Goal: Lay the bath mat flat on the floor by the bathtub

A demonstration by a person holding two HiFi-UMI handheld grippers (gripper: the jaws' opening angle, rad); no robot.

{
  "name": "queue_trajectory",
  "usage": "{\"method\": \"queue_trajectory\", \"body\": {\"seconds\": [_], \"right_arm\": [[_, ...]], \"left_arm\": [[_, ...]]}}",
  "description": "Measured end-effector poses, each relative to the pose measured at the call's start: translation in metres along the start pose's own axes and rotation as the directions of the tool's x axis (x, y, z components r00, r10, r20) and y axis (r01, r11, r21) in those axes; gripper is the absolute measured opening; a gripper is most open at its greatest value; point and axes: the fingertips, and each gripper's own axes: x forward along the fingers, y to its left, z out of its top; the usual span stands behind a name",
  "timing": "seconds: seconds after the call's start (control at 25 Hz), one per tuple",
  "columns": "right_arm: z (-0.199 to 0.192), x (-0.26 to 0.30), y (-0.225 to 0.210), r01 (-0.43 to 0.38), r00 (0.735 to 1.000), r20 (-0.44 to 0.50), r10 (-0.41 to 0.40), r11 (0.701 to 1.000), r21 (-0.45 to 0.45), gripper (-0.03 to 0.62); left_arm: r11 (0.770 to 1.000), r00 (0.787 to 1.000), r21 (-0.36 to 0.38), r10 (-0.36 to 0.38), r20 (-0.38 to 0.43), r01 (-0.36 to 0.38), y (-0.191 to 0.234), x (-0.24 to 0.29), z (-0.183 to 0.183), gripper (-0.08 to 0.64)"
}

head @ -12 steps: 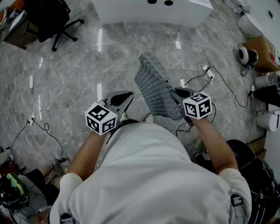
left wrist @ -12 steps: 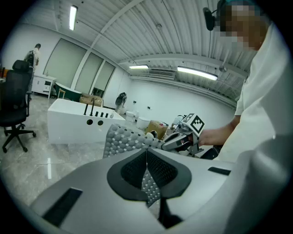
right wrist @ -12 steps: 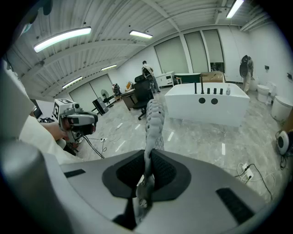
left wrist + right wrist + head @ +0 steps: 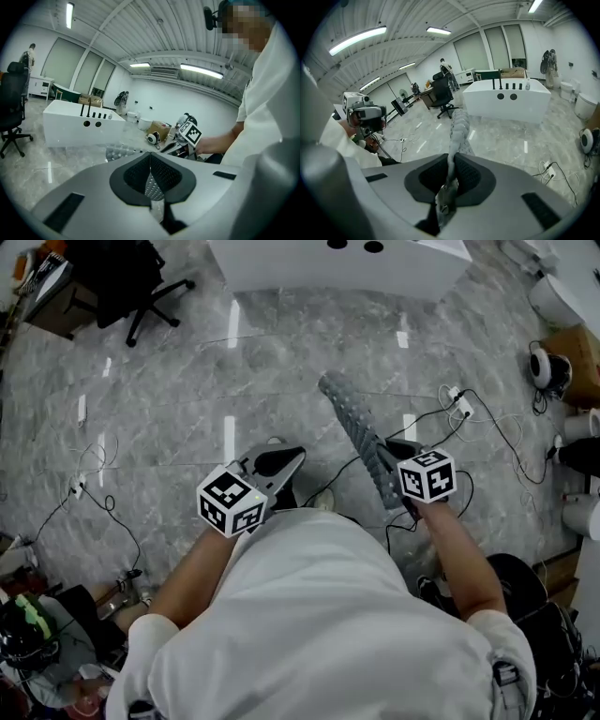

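Note:
The grey bumpy bath mat hangs in the air over the marble floor, seen nearly edge-on. My right gripper is shut on its near end; in the right gripper view the mat rises out of the closed jaws of that gripper. My left gripper hovers to the left of the mat, apart from it, its jaws shut with nothing between them. The white bathtub stands at the far end of the floor, beyond the mat, and shows in both gripper views.
A black office chair stands at the far left. Cables and a power strip lie on the floor right of the mat. A cardboard box and white containers line the right edge. Cables trail at the left.
The mat has turned from showing its broad face to nearly edge-on in the right gripper. The left gripper has shifted slightly right and forward.

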Motion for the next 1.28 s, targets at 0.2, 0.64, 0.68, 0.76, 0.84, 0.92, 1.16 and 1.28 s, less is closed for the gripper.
{"method": "queue_trajectory", "body": {"seconds": [0.2,0.64,0.68,0.76,0.84,0.92,1.16,1.28], "right_arm": [[0.038,0.023,-0.036,0.051,0.999,0.018,-0.052,0.998,0.028,0.049],[0.194,0.063,-0.089,0.102,0.983,0.136,-0.121,0.985,0.140,0.048],[0.213,0.069,-0.090,0.103,0.981,0.150,-0.124,0.985,0.139,0.048],[0.253,0.082,-0.094,0.108,0.976,0.175,-0.129,0.986,0.124,0.048],[0.286,0.095,-0.094,0.108,0.972,0.195,-0.128,0.988,0.110,0.048],[0.311,0.107,-0.095,0.104,0.969,0.215,-0.124,0.990,0.099,0.048],[0.385,0.150,-0.127,0.068,0.967,0.240,-0.088,0.993,0.092,0.048],[0.414,0.180,-0.146,0.045,0.973,0.221,-0.061,0.996,0.080,0.048]], "left_arm": [[1.000,1.000,0.007,-0.016,-0.005,0.016,0.049,0.016,0.017,0.018],[0.992,0.993,0.053,-0.117,0.006,0.116,0.181,0.035,0.098,0.018],[0.991,0.993,0.055,-0.121,0.002,0.121,0.194,0.034,0.104,0.018],[0.991,0.993,0.062,-0.120,-0.004,0.120,0.221,0.035,0.115,0.018],[0.992,0.994,0.063,-0.112,0.001,0.111,0.239,0.033,0.125,0.018],[0.993,0.995,0.055,-0.103,0.017,0.102,0.248,0.032,0.132,0.018],[0.999,0.998,0.006,-0.051,0.043,0.051,0.288,0.050,0.152,0.018],[1.000,0.999,-0.016,-0.005,0.046,0.006,0.315,0.065,0.166,0.018]]}}
